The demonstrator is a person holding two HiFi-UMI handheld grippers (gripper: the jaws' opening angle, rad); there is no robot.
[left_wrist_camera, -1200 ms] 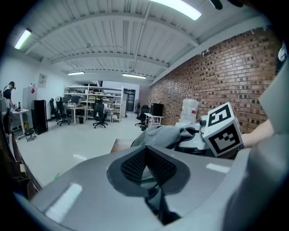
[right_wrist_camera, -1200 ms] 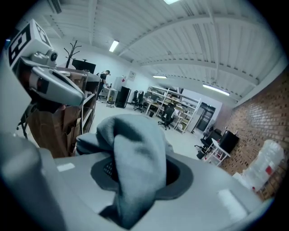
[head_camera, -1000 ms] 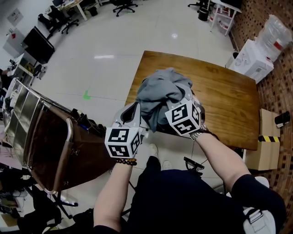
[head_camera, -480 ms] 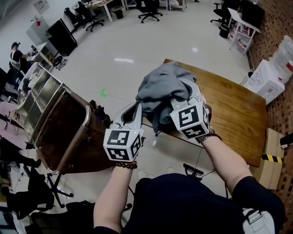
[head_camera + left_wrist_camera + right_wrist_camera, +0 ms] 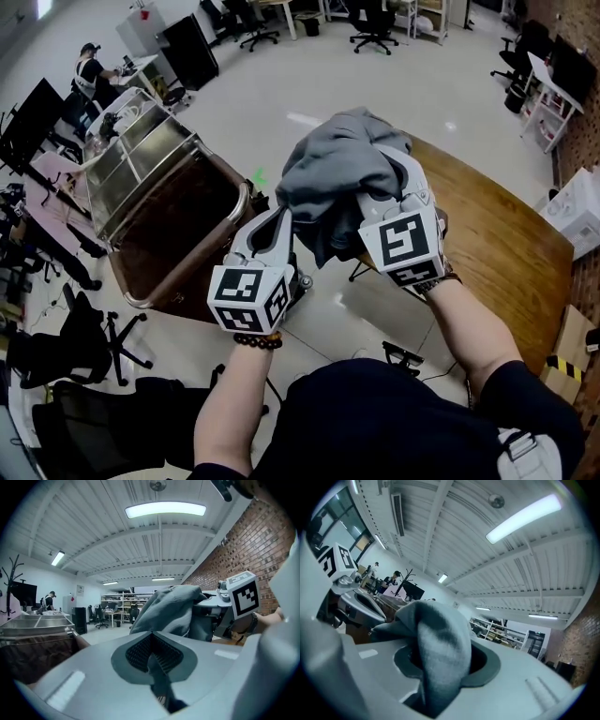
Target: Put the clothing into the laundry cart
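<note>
A bunched grey garment (image 5: 339,173) hangs in the air between both grippers, above the floor. In the head view my left gripper (image 5: 284,223) is shut on its lower left folds, and my right gripper (image 5: 392,180) is shut on its right side. In the left gripper view a thin fold of the garment (image 5: 165,609) is pinched where the left gripper (image 5: 153,657) closes. In the right gripper view thick garment cloth (image 5: 439,639) fills the right gripper (image 5: 440,670). The laundry cart (image 5: 242,201), a metal frame with a brown liner, stands open just left of the garment.
The wooden table (image 5: 502,248) lies behind and to the right. A black office chair (image 5: 80,347) stands at lower left beside the cart. Desks, monitors and a seated person (image 5: 91,67) are at far left. A cardboard box (image 5: 574,349) is at the right edge.
Both grippers have carried the garment up and away from the table toward the cart. The cart now lies closer beneath the left gripper. The grips are unchanged.
</note>
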